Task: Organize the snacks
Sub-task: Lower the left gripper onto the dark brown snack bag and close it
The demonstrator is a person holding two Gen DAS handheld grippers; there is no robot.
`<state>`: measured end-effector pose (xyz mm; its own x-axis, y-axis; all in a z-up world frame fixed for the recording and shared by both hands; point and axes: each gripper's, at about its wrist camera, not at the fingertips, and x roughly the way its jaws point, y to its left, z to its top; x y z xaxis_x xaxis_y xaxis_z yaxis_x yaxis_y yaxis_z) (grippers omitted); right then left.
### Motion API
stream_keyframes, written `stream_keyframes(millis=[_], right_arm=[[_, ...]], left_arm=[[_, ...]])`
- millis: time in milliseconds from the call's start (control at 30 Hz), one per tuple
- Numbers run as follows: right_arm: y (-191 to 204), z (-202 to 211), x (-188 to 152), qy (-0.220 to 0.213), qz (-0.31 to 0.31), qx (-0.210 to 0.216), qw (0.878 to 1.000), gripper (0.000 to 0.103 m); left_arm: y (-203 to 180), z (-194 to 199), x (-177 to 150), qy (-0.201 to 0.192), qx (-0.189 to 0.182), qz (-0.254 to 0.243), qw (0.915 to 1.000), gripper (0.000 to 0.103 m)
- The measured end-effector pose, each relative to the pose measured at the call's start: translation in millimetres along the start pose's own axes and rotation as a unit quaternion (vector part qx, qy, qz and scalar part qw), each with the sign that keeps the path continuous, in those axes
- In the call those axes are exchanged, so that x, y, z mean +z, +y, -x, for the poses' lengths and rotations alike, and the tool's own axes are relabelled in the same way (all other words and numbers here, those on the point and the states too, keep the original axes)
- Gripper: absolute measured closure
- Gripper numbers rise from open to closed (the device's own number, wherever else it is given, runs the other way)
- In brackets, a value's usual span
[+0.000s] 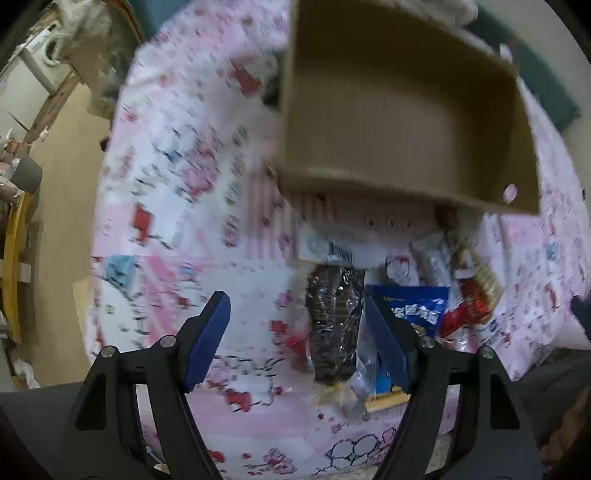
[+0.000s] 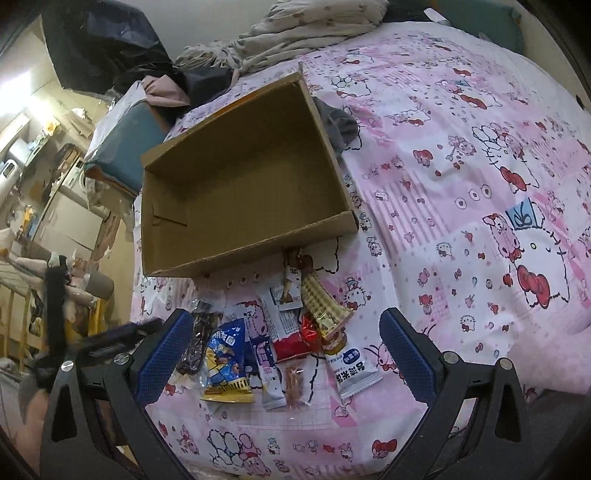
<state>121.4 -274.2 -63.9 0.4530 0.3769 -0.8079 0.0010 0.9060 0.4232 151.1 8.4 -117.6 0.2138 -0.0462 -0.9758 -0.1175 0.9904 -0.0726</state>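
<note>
An empty cardboard box [image 2: 240, 184] lies on the pink patterned bed; it also shows in the left wrist view [image 1: 399, 110], blurred. Several snack packets lie in a row in front of it: a dark clear-wrapped snack [image 1: 334, 325] [image 2: 195, 343], a blue bag [image 2: 227, 360] [image 1: 413, 314], a red packet [image 2: 291, 343] and a white sachet [image 2: 351, 363]. My left gripper [image 1: 295, 339] is open just above the bed, with the dark snack inside its right finger. My right gripper [image 2: 284, 350] is open, hovering over the row of snacks.
Crumpled bedding and clothes [image 2: 295, 33] are piled behind the box. A grey cloth [image 2: 340, 125] lies by the box's right wall. The bed's left edge [image 1: 99, 221] drops to the floor, with furniture and clutter beyond. The left gripper shows in the right wrist view [image 2: 110, 339].
</note>
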Motion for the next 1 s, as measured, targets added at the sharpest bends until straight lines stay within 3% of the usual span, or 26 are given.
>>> stream_keyframes(millis=[233,367,767,900,1000], right_arm=[[-4,-3,1,-0.004,-0.003,-0.003,1.0,0.0],[-6,-9,3,0.004,-0.006,-0.001,1.0,0.0],[-2,-19,3,0.017,0.005,-0.012,1.0,0.0],[-4,-18,2,0.015,-0.001,-0.016,1.0,0.0],[-4,-18,1,0.015,0.0,-0.019,1.0,0.0]], left_arm=[[-21,-47,-2,0.062,0.016,-0.019,0.9977,0.029],[-31,-55,-9,0.067,0.036,-0.047,0.996,0.014],[-51,-73,-10,0.067,0.066,-0.075,0.9927,0.014],[-67,-61,-10,0.057,0.047,-0.068,0.995,0.014],[-73,-59,-10,0.061,0.063,-0.085,0.9925,0.014]])
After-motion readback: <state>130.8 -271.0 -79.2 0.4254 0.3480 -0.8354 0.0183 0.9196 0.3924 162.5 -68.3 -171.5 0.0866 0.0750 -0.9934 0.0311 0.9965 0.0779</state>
